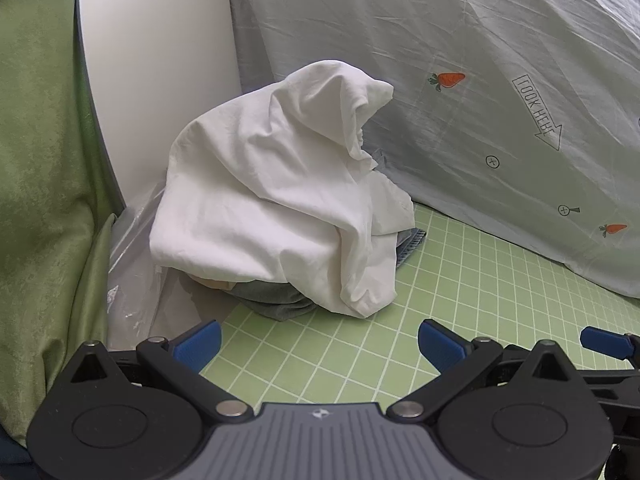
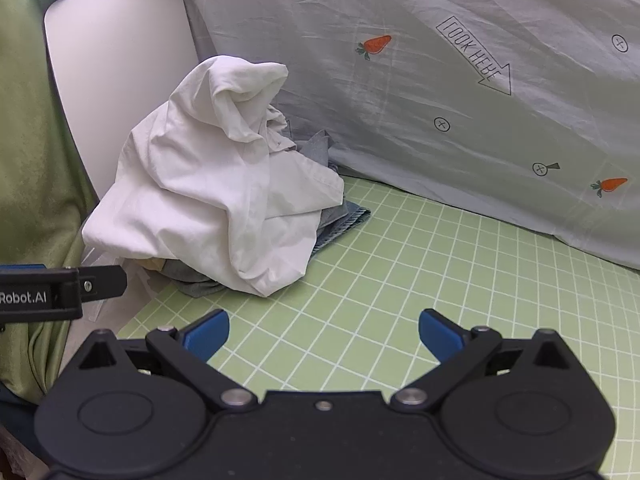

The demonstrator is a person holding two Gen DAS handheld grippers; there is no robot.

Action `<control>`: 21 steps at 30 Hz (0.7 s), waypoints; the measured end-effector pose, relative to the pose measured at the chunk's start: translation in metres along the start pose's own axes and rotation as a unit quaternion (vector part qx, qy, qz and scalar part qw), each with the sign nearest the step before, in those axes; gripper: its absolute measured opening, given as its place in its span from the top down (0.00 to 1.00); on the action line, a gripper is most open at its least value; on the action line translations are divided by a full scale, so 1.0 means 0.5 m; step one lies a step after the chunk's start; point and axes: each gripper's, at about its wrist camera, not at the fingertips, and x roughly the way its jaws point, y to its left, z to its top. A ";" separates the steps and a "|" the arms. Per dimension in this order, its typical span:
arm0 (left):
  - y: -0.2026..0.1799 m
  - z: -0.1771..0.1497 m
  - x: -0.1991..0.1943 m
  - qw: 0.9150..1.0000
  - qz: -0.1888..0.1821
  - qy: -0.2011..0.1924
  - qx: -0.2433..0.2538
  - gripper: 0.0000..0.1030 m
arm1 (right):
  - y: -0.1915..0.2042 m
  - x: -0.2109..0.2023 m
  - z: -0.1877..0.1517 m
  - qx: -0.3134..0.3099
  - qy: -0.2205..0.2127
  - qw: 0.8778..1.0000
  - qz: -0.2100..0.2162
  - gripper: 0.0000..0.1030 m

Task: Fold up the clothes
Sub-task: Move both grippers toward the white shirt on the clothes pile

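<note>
A crumpled white garment [image 1: 272,200] [image 2: 208,184] tops a heap of clothes at the back left of the green grid mat [image 1: 460,300] [image 2: 440,280]. Grey fabric [image 1: 272,300] [image 2: 196,280] and blue denim [image 1: 410,242] [image 2: 340,224] stick out from under it. My left gripper [image 1: 320,344] hangs open just in front of the heap, with nothing between its blue pads. My right gripper [image 2: 324,336] is open too and empty, a little further right of the heap. A blue fingertip of the right gripper [image 1: 608,342] shows at the right edge of the left wrist view.
A pale sheet with a carrot print [image 1: 480,80] [image 2: 460,80] rises behind the mat. A white rounded panel [image 1: 156,80] [image 2: 120,60] and green cloth [image 1: 40,160] [image 2: 28,160] close off the left side. Clear plastic [image 1: 132,280] lies by the heap.
</note>
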 end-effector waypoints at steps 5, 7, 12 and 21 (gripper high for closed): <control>-0.019 0.010 0.008 1.000 0.001 -0.001 0.013 0.00 | -0.011 0.001 0.003 0.005 -0.001 1.000 -0.003 0.01; -0.026 0.014 0.011 1.000 0.001 -0.001 0.019 0.00 | -0.016 0.002 0.004 0.007 -0.001 1.000 -0.005 0.01; -0.032 0.019 0.016 1.000 -0.013 -0.002 0.017 0.00 | -0.027 0.003 0.006 0.012 -0.001 1.000 -0.008 0.01; -0.040 0.024 0.026 0.999 -0.021 0.006 0.025 0.00 | -0.041 0.007 0.007 0.025 0.002 1.000 -0.014 0.01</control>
